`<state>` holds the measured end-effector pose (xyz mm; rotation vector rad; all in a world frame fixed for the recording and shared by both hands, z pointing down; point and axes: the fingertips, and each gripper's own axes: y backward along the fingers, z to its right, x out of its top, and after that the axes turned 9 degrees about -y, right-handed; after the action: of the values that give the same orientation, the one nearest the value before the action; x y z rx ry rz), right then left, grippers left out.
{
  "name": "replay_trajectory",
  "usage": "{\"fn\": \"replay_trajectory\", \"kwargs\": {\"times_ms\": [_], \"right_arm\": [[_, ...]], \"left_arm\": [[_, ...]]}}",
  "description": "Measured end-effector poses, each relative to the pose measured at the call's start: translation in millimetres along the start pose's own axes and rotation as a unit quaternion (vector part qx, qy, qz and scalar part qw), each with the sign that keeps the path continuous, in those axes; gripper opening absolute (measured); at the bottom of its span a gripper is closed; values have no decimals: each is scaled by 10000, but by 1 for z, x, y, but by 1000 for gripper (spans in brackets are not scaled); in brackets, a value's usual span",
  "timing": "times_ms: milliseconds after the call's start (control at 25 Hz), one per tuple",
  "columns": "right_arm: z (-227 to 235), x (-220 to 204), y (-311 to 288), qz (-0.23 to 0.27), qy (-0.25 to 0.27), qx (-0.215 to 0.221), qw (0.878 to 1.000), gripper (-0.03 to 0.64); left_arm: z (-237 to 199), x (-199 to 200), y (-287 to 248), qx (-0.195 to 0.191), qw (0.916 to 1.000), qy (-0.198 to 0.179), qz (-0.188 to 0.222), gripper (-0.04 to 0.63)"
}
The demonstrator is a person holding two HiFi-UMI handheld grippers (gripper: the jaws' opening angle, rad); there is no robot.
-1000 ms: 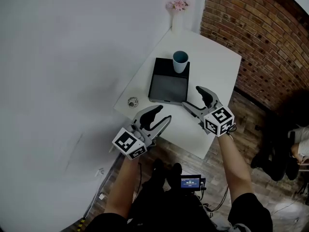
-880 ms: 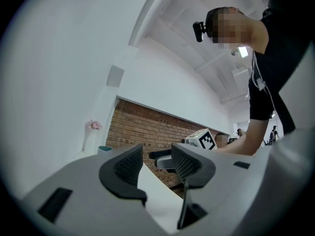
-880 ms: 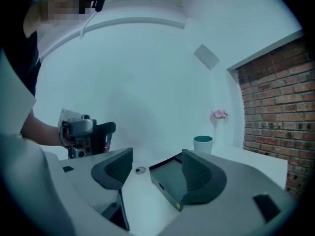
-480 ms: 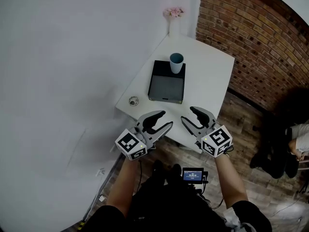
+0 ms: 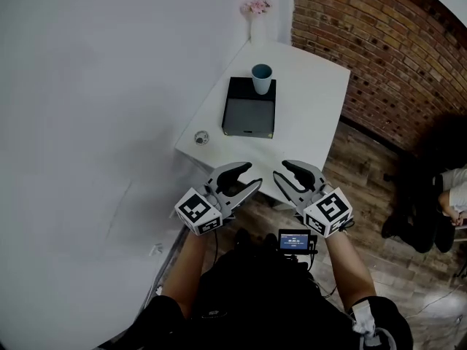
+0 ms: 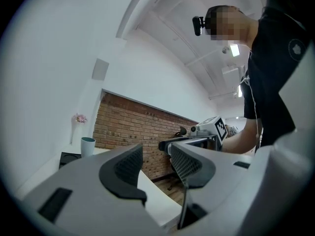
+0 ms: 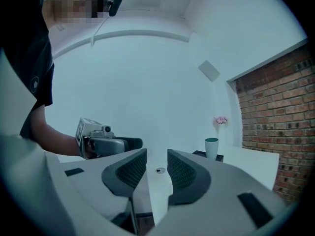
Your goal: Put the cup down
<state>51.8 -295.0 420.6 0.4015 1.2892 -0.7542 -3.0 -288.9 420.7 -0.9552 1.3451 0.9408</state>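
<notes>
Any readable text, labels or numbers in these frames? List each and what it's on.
No text can be read as words anywhere in these views.
Small screen at the person's waist: blue characters, too small to read.
Left marker cube, right marker cube: black-and-white square patterns only, no letters.
Shirt emblem: too blurred to read.
Cup: no print visible.

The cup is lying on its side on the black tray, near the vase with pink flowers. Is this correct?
Not quite. The cup stands upright on the black tray, its opening facing up, near the vase with pink flowers. The head view shows this.
</notes>
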Motion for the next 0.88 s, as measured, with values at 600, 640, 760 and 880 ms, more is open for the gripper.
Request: {"fn": "replay_trajectory", "kwargs": {"times_ms": [600,640,760,880], "right_arm": [[-2,-1,14,322,-496,-358,9976,35],[0,-1,13,331,-510,-381,9974,31],[3,-2,10,354,-544,-417,9970,19],[5,-3,7,408,-602,-416,9965,15]], "left_arm": [[20,-9,5,10,9999,106,19,96],[19,-8,5,39,9999,124,36,87],[17,-5,3,61,9999,103,116,66],[15,-4,1,93,9998,103,128,53]]}}
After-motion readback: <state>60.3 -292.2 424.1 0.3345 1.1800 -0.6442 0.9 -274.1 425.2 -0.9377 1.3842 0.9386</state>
